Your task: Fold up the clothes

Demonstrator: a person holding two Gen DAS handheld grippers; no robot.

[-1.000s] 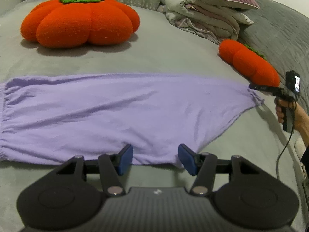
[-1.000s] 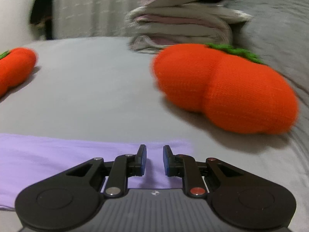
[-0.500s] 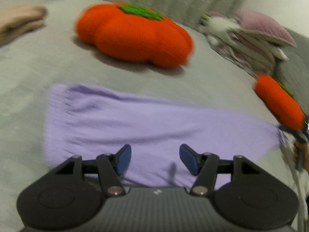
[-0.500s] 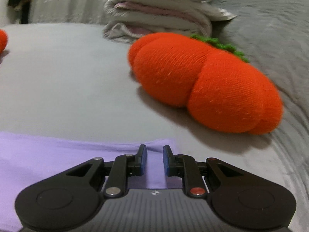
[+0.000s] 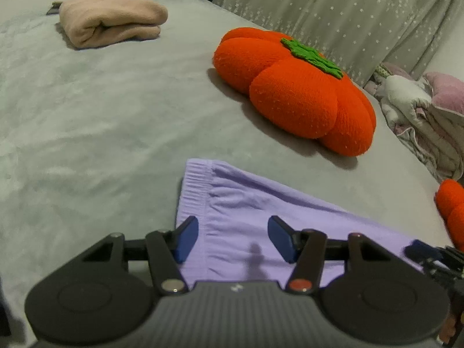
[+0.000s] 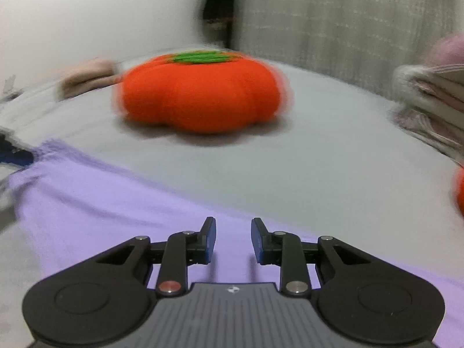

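Observation:
A lilac garment (image 5: pixel 249 211) lies flat on the grey bed (image 5: pixel 87 133), its gathered elastic end (image 5: pixel 192 191) pointing left. My left gripper (image 5: pixel 232 233) hovers open over that end, blue pads apart, with nothing between them. In the right wrist view the same lilac garment (image 6: pixel 95 203) spreads under my right gripper (image 6: pixel 233 233). Its jaws are opening and the gap shows only cloth lying below, not pinched. The right gripper (image 5: pixel 429 256) shows at the right edge of the left wrist view. A blurred blue pad of the left gripper (image 6: pixel 16 156) shows at the far left.
A large orange pumpkin cushion (image 5: pixel 293 95) sits beyond the garment, also the pumpkin cushion (image 6: pixel 200 95) ahead of the right gripper. A folded beige cloth (image 5: pixel 110 20) lies far left. Piled bedding (image 5: pixel 420 116) and a smaller orange cushion (image 5: pixel 452 211) are at the right.
The right gripper swung left over the garment, from facing the small cushion to facing the large one, and its jaws widened. The left gripper shifted left to the elastic end and rolled.

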